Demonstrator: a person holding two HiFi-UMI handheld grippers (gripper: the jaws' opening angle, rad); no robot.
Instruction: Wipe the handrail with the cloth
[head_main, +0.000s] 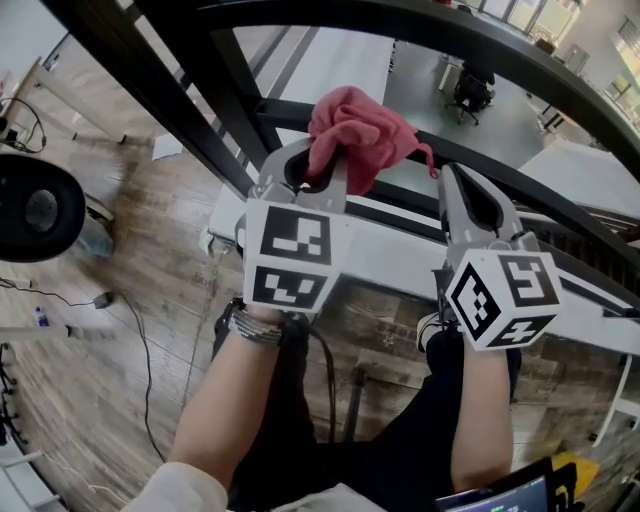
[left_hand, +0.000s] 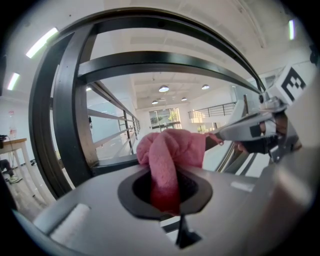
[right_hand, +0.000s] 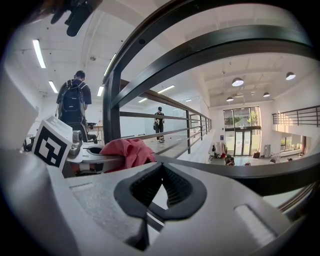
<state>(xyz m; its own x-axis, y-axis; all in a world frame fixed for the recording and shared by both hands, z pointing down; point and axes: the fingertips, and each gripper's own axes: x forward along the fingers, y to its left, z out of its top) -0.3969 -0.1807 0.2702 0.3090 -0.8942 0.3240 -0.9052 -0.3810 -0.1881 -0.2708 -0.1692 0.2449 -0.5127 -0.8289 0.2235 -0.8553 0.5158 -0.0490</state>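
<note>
A pink cloth (head_main: 360, 130) is bunched up in my left gripper (head_main: 318, 170), which is shut on it just in front of the black handrail's middle bar (head_main: 540, 190). The top rail (head_main: 430, 30) curves overhead. In the left gripper view the cloth (left_hand: 170, 150) bulges out past the closed jaws of the left gripper (left_hand: 170, 197), with the rail bars (left_hand: 150, 60) beyond. My right gripper (head_main: 478, 200) is shut and empty, beside the cloth on its right. In the right gripper view the cloth (right_hand: 127, 150) lies to the left of the right gripper (right_hand: 160, 192), and the rails (right_hand: 225, 45) run ahead.
A black round stool (head_main: 35, 205) and cables (head_main: 140, 340) stand on the wooden floor at left. Beyond the railing is a lower floor with a white table (head_main: 330, 60) and an office chair (head_main: 470, 90). A person with a backpack (right_hand: 72, 102) stands along the walkway.
</note>
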